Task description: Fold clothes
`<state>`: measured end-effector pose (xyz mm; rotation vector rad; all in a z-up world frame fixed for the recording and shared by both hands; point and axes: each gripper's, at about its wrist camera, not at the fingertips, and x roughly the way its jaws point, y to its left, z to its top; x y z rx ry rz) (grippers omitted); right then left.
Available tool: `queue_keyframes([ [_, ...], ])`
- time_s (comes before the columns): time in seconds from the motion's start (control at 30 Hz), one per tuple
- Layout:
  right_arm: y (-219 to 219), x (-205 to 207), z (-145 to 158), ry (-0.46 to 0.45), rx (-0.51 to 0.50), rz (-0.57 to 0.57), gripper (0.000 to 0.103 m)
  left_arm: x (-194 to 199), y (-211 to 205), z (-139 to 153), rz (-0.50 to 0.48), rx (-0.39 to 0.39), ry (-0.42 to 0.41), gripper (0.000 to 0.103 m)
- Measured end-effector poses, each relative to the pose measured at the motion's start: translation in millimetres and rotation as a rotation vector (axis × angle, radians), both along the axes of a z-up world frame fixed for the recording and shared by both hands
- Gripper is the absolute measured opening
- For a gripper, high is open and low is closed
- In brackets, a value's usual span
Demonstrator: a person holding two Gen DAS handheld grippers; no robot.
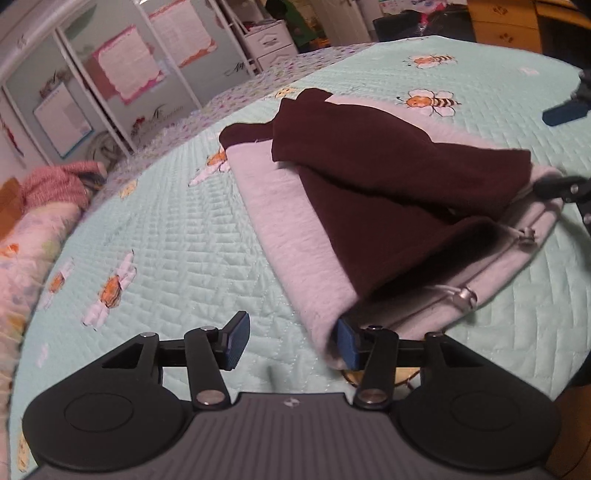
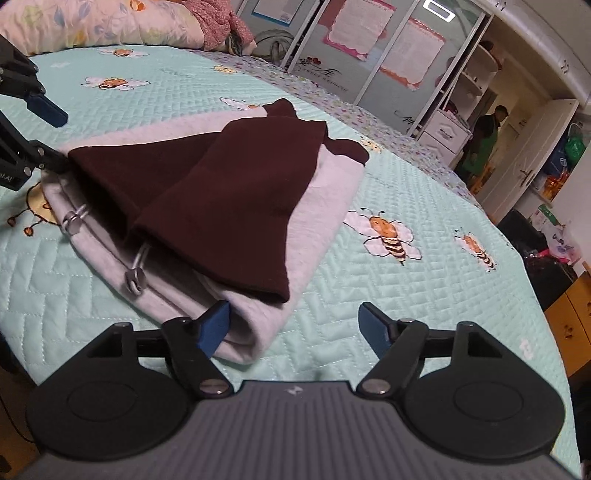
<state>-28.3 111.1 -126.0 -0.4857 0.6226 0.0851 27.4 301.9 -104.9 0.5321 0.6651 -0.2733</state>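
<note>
Folded clothes (image 1: 369,206) lie near the edge of a bed, on a mint quilted bedspread (image 1: 177,236) printed with bees. The bundle is a pale grey garment with 2 dark maroon sleeves (image 2: 207,192) crossed over its top. 2 white drawcords with metal ends (image 2: 135,277) hang at the open side of the fold.

The left claw (image 1: 291,341) is released. Its 2 blue pads stand apart, and the right-hand pad (image 1: 347,343) sits against the near corner of the grey fabric, while the other pad is clear over the bedspread. Nothing is pinched between them.

The right claw (image 2: 295,325) is also released, with its pads spread wide. Its left-hand pad (image 2: 214,325) touches the rolled grey corner of the bundle, and the other pad stands free above the bedspread.

Each claw also shows at the edge of the other's view, at opposite ends of the same near edge of the garment.

At the head of the bed lie a floral pillow (image 2: 92,26) and a pink knitted item (image 2: 218,22). Beyond the bed stand mirrored wardrobe doors (image 2: 369,48) with pink-edged sheets stuck on them. A person (image 2: 484,140) stands in a doorway in the right wrist view.
</note>
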Motion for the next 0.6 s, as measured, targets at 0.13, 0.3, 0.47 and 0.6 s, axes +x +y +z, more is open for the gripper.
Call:
queue_keyframes([
  [0.13, 10.1, 3.4, -1.4, -0.018, -0.032, 0.023, 0.078, 6.9, -7.0, 0.9, 0.018, 0.006, -0.005, 0.053],
  [0.3, 20.1, 3.8, -5.4, -0.032, -0.1, 0.048, 0.08, 9.2, -12.3, -7.0, 0.029, 0.037, -0.016, 0.054],
  [0.47, 8.6, -2.8, -2.4, -0.028, -0.084, 0.028, 0.08, 12.1, 2.7, -2.2, 0.098, -0.049, 0.017, 0.054],
  [0.6, 10.4, -6.6, -2.3, -0.019, -0.11, 0.053, 0.08, 10.3, -4.6, -3.1, 0.073, -0.009, 0.005, 0.053],
])
